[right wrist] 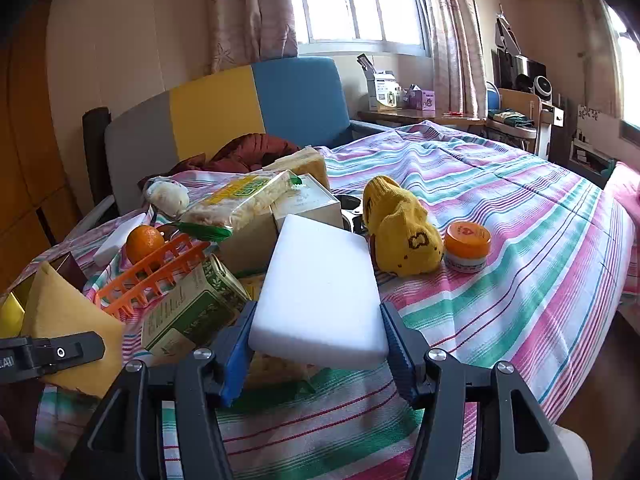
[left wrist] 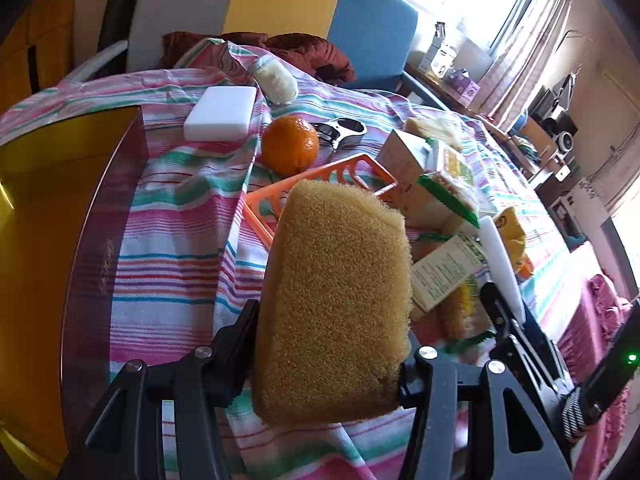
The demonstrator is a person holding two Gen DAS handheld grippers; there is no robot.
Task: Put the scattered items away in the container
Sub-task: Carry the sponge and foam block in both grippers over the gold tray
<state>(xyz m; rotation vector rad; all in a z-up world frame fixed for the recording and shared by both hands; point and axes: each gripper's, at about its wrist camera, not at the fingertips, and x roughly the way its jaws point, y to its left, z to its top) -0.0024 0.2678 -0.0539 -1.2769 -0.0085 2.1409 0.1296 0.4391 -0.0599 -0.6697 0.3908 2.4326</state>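
Observation:
My left gripper [left wrist: 332,334] is shut on a coarse yellow-brown sponge [left wrist: 340,280], held tilted above the striped cloth just in front of the orange slotted basket [left wrist: 320,176]. From the right wrist view the same sponge [right wrist: 64,312] shows at the far left, beside the basket [right wrist: 152,276]. My right gripper [right wrist: 318,312] is shut on a white foam block [right wrist: 320,288], held over the cloth to the right of the basket. Boxes, a green tin [right wrist: 192,308] and a packet of noodles [right wrist: 240,198] are piled in and around the basket.
An orange [left wrist: 290,144], a second white block [left wrist: 220,114], a black and silver tool [left wrist: 344,130] and a fuzzy white roll [left wrist: 276,78] lie behind the basket. A yellow sock [right wrist: 404,236] and an orange-lidded jar [right wrist: 467,246] lie to the right. A gold and maroon box [left wrist: 60,200] stands at left.

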